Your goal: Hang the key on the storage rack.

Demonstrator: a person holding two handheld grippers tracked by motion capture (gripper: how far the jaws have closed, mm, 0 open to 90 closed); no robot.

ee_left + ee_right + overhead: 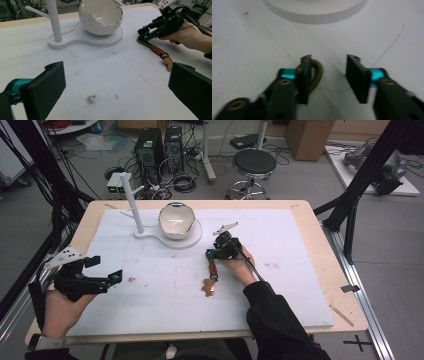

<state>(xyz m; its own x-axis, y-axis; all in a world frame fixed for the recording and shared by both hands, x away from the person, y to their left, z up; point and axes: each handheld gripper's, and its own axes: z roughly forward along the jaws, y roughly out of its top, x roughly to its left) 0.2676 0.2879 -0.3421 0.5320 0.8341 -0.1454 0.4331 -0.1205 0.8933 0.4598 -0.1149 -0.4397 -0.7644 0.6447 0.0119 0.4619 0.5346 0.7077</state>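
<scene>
Just off my right gripper's [214,254] tips lies the strap [145,43], a green cord with an orange sleeve, a small ring and a tan tag [208,287] at the far end from me (a key fob, I would guess). Its long axis trails from the gripper tips back toward my own edge of the table [320,270], roughly in line with my right forearm. My right hand is plainly the nearer one; my left gripper [107,279] hovers well apart, off to the left, with bare white table between.

My right jaws stand apart, clamped on nothing. In the right gripper view the green loop [315,75] sits just outside the left jaw, touching or almost touching its outer face, not in the gap. So I judge the coming move turns on shifting the gripper a little toward that side, so the loop comes between the jaws before they close.

My left jaws are wide apart too, and empty.

Ahead of the right gripper is the white stand [170,240] with its bowl [176,220] and post [131,202].

Hard to make out: the right gripper view is blurred, and the jaw hides part of the loop, so I cannot tell whether it lies flat or curls up.
</scene>
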